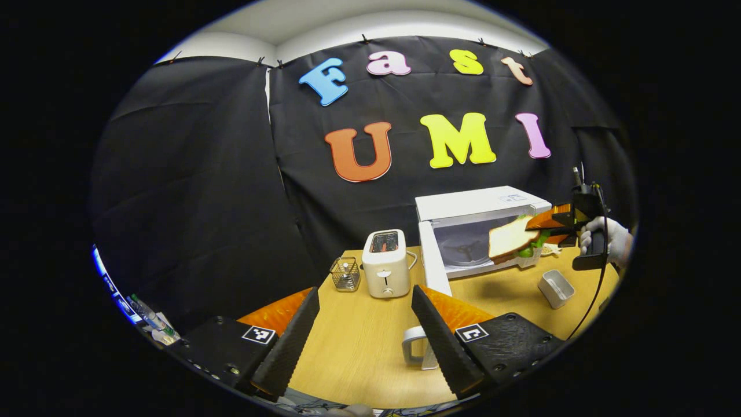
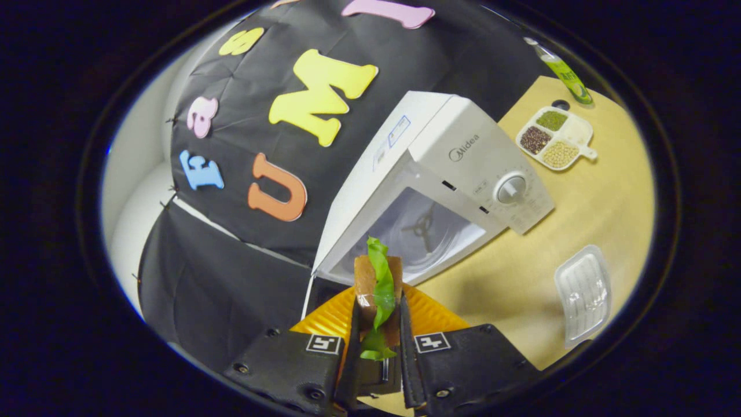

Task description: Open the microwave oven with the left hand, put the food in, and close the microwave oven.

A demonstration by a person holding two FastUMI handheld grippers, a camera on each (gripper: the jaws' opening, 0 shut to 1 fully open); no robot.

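The white microwave (image 1: 480,208) (image 2: 463,156) stands at the back of the wooden table with its door (image 1: 434,266) swung wide. A sandwich (image 1: 510,237) (image 2: 379,284) with green lettuce hangs in front of the oven's mouth, edge-on in the right gripper view. My right gripper (image 2: 379,333) is shut on it; it shows at the far right of the left gripper view (image 1: 553,223), held by a gloved hand (image 1: 611,237). My left gripper (image 1: 365,324) is open over the table's near part, holding nothing.
A white toaster (image 1: 386,263) and a small wire basket (image 1: 345,273) stand left of the microwave. A white mug (image 1: 414,347) sits by my left gripper's right finger. A clear container (image 1: 556,288) (image 2: 583,292) lies in front of the oven. A divided tray of grains (image 2: 553,138) lies beyond.
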